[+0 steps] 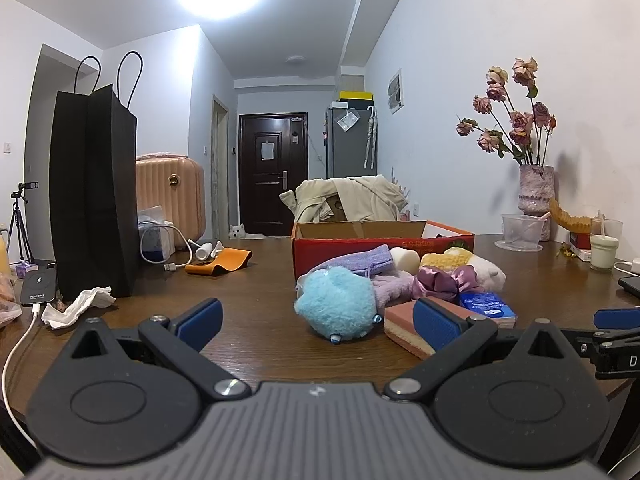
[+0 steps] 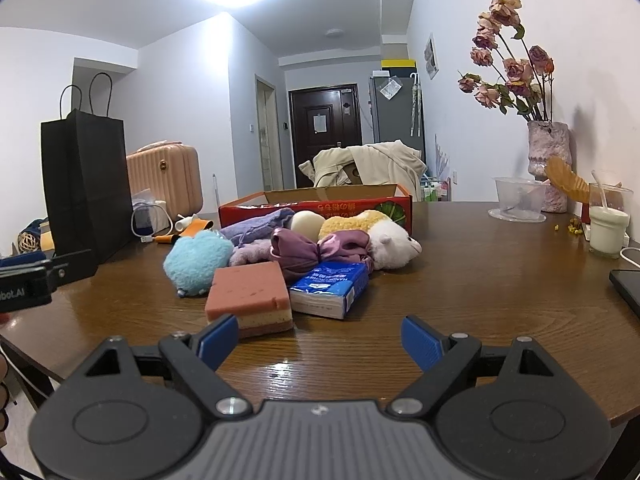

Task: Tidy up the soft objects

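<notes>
Purple cloth (image 2: 256, 226) half buried (mid-frame pile) | sponge (image 2: 250, 298) long axis toward camera | left gripper (image 1: 316, 320), right gripper (image 2: 320, 340) jaws spread, empty

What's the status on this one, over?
Both grippers, left and right, open, empty. Soft pile untouched before red box. Sponge nearest; nothing blocking.

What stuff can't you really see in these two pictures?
- Inside of the red box: both views, its front wall hides it.
- Lavender cloth: right wrist view, mostly buried behind the blue fluffy toy and purple satin bow.
- Print on the tissue pack: too small to read.
- Phone: cut off by the right edge.
</notes>
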A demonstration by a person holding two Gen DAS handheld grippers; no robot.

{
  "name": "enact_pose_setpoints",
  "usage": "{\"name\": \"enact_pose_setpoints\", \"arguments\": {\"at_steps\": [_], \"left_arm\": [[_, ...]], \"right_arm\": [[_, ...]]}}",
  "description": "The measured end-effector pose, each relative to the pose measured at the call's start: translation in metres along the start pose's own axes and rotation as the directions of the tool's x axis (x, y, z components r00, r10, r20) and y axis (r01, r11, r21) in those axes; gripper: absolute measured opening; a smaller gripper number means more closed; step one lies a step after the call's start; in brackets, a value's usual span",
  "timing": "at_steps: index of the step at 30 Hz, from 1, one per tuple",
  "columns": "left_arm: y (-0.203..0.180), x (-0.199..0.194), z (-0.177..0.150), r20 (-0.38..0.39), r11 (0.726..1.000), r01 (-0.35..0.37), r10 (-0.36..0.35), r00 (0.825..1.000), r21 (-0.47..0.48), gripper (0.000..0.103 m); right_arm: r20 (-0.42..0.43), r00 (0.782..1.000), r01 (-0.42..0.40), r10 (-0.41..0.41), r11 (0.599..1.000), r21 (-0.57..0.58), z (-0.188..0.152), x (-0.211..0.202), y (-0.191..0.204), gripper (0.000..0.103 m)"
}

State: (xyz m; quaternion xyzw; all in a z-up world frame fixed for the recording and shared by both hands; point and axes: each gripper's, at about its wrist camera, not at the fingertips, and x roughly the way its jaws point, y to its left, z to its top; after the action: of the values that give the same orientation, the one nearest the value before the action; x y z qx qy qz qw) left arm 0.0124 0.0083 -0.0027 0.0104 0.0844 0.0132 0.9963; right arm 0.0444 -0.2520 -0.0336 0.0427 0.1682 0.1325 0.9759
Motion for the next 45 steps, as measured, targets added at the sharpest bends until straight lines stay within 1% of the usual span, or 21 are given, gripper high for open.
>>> {"name": "enact_pose_setpoints", "arguments": {"at_steps": [6,25,35,36,37,38,40,41,43,45], "left_arm": [[0.0,0.001,-0.001,-0.002,1.0,-0.003,0.003,1.0,-0.004,0.103],[0.003,0.001,-0.002,-0.002,1.0,-0.006,0.006,1.0,-0.007,0.103],[0.003,0.0,-0.003,-0.004,1.0,-0.005,0.005,1.0,-0.005,0.103],[0.003,0.001,-0.004,-0.005,1.0,-0.004,0.004,1.0,-0.005,0.103],[0.003,0.002,-0.004,-0.008,1.0,-0.003,0.003,1.0,-0.007,0.103],[0.002,0.003,-0.004,-0.009,1.0,0.0,0.0,1.0,-0.009,0.103],[0.003,0.009,-0.003,-0.011,1.0,0.029,-0.029,1.0,-0.013,0.103],[0.003,0.014,0.001,-0.019,0.998,0.056,-0.057,0.998,-0.023,0.103],[0.006,0.031,0.011,-0.043,0.989,0.136,-0.139,0.989,-0.055,0.103],[0.008,0.051,0.023,-0.052,0.973,0.215,-0.22,0.974,-0.087,0.103]], "right_arm": [[-0.003,1.0,-0.016,0.016,1.0,-0.008,-0.001,0.0,0.002,0.088],[-0.007,1.0,-0.016,0.016,1.0,-0.007,-0.001,0.001,0.002,0.088],[-0.007,1.0,-0.017,0.017,1.0,0.002,-0.002,0.003,0.0,0.087],[-0.01,1.0,-0.017,0.017,1.0,0.001,-0.002,0.003,0.001,0.082],[-0.015,1.0,-0.022,0.022,1.0,-0.004,-0.002,0.003,0.001,0.071],[-0.021,0.999,-0.03,0.029,1.0,-0.007,-0.002,0.004,0.002,0.064],[-0.034,0.998,-0.059,0.059,0.998,-0.002,-0.001,0.008,0.005,0.044],[-0.044,0.996,-0.082,0.083,0.997,0.011,0.001,0.012,0.007,0.039],[-0.054,0.988,-0.14,0.144,0.988,0.063,0.005,0.02,0.009,0.037],[-0.066,0.974,-0.205,0.215,0.97,0.127,0.01,0.03,0.01,0.037]]}}
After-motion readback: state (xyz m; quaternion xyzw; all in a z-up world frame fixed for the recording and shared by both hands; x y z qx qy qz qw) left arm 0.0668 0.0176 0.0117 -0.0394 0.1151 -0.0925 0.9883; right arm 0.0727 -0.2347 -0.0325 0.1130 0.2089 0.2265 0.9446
